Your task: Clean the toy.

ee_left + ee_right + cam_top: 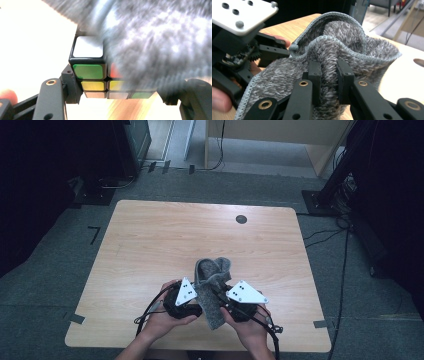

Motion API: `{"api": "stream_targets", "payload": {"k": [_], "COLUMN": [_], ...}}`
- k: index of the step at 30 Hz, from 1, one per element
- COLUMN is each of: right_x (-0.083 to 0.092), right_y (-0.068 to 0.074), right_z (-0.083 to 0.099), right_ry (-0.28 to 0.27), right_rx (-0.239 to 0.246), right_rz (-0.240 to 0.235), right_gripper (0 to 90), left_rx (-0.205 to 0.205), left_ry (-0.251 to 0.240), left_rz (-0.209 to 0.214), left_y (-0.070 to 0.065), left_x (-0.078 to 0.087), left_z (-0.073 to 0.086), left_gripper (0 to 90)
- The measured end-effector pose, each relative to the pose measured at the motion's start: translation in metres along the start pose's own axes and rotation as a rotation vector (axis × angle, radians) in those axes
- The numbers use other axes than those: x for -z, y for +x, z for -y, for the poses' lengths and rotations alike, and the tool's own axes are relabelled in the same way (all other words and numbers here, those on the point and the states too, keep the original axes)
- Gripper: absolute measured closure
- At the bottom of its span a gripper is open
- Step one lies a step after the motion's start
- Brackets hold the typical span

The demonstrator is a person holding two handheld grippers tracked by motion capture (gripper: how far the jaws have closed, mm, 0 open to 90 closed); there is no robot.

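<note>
A grey fuzzy cloth [212,290] hangs bunched between my two grippers near the table's front edge. In the left gripper view a colour-sticker puzzle cube [88,65] sits between the jaws of my left gripper [120,90], which is shut on it. The cloth [155,42] drapes over the cube's right part and hides it. My right gripper [329,75] is shut on a raised fold of the cloth [342,37], both pads pressed into the pile. From above, the left gripper [197,309] and right gripper [226,306] flank the cloth, each in a hand.
The wooden table [175,235] has a small dark round hole [241,219] near its far edge. Black cables [150,312] trail from the grippers toward the front edge. Grey carpet surrounds the table, with a dark stand [330,195] at the right and pale furniture [270,135] behind.
</note>
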State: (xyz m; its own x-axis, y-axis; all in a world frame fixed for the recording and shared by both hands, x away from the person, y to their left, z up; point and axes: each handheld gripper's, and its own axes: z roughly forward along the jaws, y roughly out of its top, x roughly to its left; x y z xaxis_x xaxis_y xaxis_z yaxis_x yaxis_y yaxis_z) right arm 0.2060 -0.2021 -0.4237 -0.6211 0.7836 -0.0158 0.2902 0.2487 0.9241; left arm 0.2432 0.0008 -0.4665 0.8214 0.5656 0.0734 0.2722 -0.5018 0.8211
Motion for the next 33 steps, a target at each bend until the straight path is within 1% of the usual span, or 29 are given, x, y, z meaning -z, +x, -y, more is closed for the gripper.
{"api": "stream_targets", "payload": {"k": [1,3,4,5,6,7,8,9,10,11,12,13,14,15,16,17,18,19,21,22,23,24,25,26,28,29,30,31,33], "right_x": [0.001,0.001,-0.001,-0.001,-0.002,-0.004,-0.004,-0.004,-0.003,-0.003,-0.001,0.001,0.002,0.002,0.001,-0.002,-0.003,-0.003,-0.003,-0.003,0.0,0.0,0.002,0.003,0.003,0.001,0.001,-0.001,-0.003], "right_y": [0.0,0.003,0.015,0.015,0.023,0.028,0.03,0.021,0.015,0.015,0.01,0.007,0.006,0.008,0.012,0.023,0.028,0.028,0.022,0.022,0.011,0.011,0.005,0.001,0.004,0.015,0.015,0.026,0.026], "right_z": [0.0,0.0,-0.002,-0.002,-0.002,-0.003,-0.003,-0.003,-0.002,-0.002,-0.001,0.0,0.0,0.0,-0.001,-0.002,-0.002,-0.002,-0.002,-0.002,0.0,0.0,0.0,0.001,0.001,-0.001,-0.001,-0.002,-0.001], "right_ry": [-0.002,-0.003,-0.01,-0.01,-0.006,0.002,0.008,-0.01,-0.021,-0.021,-0.021,-0.017,-0.021,-0.022,-0.026,-0.034,-0.037,-0.037,-0.055,-0.055,-0.054,-0.054,-0.05,-0.048,-0.046,-0.056,-0.056,-0.053,-0.051], "right_rx": [-0.004,0.007,0.046,0.046,0.065,0.094,0.109,0.084,0.069,0.069,0.05,0.021,0.008,0.015,0.031,0.057,0.055,0.055,0.055,0.055,0.019,0.019,-0.004,-0.023,-0.032,0.01,0.01,0.046,0.048], "right_rz": [-0.005,-0.018,-0.087,-0.087,-0.116,-0.112,-0.1,-0.089,-0.057,-0.057,-0.018,0.001,-0.001,-0.006,-0.027,-0.086,-0.095,-0.095,-0.073,-0.073,-0.014,-0.014,0.006,0.009,-0.001,-0.048,-0.048,-0.076,-0.07], "right_gripper": [78.7,78.9,78.9,78.9,79.0,79.2,79.4,79.7,79.7,79.7,79.7,79.7,79.8,79.7,79.7,79.7,79.8,79.8,80.1,80.1,80.2,80.2,80.2,80.2,80.2,80.1,80.1,80.0,80.0], "left_rx": [0.013,0.008,0.001,-0.006,-0.016,-0.025,-0.023,-0.017,-0.008,-0.008,-0.004,0.0,-0.006,-0.011,-0.018,-0.03,-0.045,-0.057,-0.046,-0.046,-0.045,-0.041,-0.035,-0.029,-0.02,-0.021,-0.021,-0.028,-0.035], "left_ry": [-0.005,-0.004,-0.003,-0.003,-0.004,-0.003,-0.006,-0.011,-0.017,-0.017,-0.018,-0.021,-0.022,-0.024,-0.027,-0.03,-0.034,-0.037,-0.043,-0.043,-0.042,-0.042,-0.044,-0.044,-0.042,-0.05,-0.05,-0.051,-0.044], "left_rz": [0.0,-0.003,-0.005,-0.003,-0.004,-0.009,-0.009,-0.004,-0.01,-0.01,-0.012,-0.009,-0.012,-0.015,-0.011,-0.01,-0.017,-0.026,-0.024,-0.024,-0.028,-0.03,-0.028,-0.026,-0.019,-0.006,-0.006,-0.005,-0.007], "left_y": [0.001,0.0,-0.002,-0.004,-0.006,-0.007,-0.006,-0.004,-0.001,-0.001,0.0,0.0,-0.001,-0.003,-0.005,-0.007,-0.009,-0.01,-0.006,-0.006,-0.004,-0.002,0.0,0.001,0.0,-0.002,-0.002,-0.004,-0.004], "left_x": [0.0,-0.001,-0.001,-0.002,-0.002,-0.002,-0.001,0.0,0.001,0.001,0.002,0.002,0.002,0.001,0.001,0.001,0.0,0.001,0.003,0.003,0.004,0.004,0.005,0.005,0.003,0.003,0.003,0.002,0.002], "left_z": [0.0,0.0,0.0,0.0,0.0,0.0,0.0,0.0,0.0,0.0,0.0,0.0,0.0,0.0,-0.001,-0.001,-0.001,-0.001,-0.001,-0.001,-0.001,0.0,0.0,0.0,-0.001,-0.001,-0.001,-0.001,-0.001], "left_gripper": [34.3,34.3,34.3,34.3,34.3,34.3,34.3,34.3,34.3,34.3,34.3,34.3,34.3,34.3,34.3,34.3,34.3,34.3,34.2,34.3,34.2,34.2,34.2,34.2,34.2,34.2,34.2,34.2,34.2]}}
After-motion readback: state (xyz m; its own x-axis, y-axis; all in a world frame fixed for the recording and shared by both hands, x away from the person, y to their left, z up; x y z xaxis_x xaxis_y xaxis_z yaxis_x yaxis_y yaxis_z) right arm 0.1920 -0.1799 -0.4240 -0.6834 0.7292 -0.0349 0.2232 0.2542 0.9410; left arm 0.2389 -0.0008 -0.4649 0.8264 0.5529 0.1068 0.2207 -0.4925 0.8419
